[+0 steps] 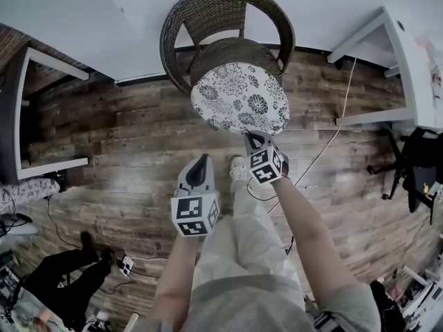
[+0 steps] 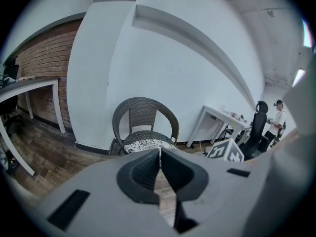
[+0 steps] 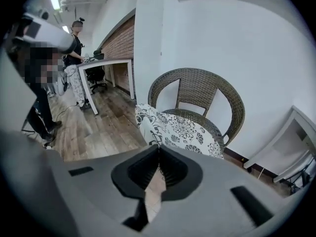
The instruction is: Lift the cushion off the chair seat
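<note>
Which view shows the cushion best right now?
Head view: nearly the whole floral cushion shows from above, over the chair. Right gripper view shows it close but partly hidden; left gripper view shows only a distant strip.

Bright, even light — fisheye bending, dark vignetted corners

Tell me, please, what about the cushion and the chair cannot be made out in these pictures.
Chair seat: head view, mostly covered by the cushion.
Cushion's gripped edge: right gripper view, hidden inside the shut right gripper.
Chair legs: head view, hidden beneath the seat.
Things on the white table: left gripper view, too small.
</note>
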`<state>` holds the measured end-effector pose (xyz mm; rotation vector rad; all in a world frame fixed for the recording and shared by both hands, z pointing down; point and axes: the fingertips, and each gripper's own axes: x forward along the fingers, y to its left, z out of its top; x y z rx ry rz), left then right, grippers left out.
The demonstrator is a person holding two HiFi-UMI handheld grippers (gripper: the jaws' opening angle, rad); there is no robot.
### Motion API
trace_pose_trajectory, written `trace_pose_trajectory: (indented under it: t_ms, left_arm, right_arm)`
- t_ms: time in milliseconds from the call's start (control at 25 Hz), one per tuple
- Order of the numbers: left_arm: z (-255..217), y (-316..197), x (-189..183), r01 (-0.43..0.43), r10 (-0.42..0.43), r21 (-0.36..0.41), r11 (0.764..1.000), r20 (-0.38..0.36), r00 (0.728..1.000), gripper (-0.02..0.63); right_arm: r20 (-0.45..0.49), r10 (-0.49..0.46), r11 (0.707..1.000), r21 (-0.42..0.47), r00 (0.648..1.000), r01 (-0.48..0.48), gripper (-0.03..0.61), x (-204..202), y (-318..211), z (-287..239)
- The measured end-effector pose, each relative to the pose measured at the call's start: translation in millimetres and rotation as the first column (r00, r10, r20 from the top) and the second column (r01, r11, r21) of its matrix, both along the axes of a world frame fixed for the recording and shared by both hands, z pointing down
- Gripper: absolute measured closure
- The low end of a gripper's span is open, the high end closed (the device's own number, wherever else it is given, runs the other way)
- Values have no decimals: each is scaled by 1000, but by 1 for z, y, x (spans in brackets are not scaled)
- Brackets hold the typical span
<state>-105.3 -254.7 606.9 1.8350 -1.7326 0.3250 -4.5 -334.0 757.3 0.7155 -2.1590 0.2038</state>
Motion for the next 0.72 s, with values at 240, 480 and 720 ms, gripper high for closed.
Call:
trace_pose_trajectory:
  t_ms: [240, 480, 720]
  left_arm:
    - [-22, 36, 1, -4, 4, 14, 1000, -3, 1000, 601]
    - [-44, 78, 4, 11, -11, 40, 999, -12, 1000, 601]
    - [-70, 123, 1, -3, 4, 63, 998, -18, 1000, 601]
  right_arm:
    - [34, 13, 999, 43, 999, -15, 568, -3, 28, -42]
    - [75, 30, 996, 81, 997, -36, 568, 2, 62, -86]
    - [105, 15, 991, 131, 994, -29, 569, -7, 107, -136]
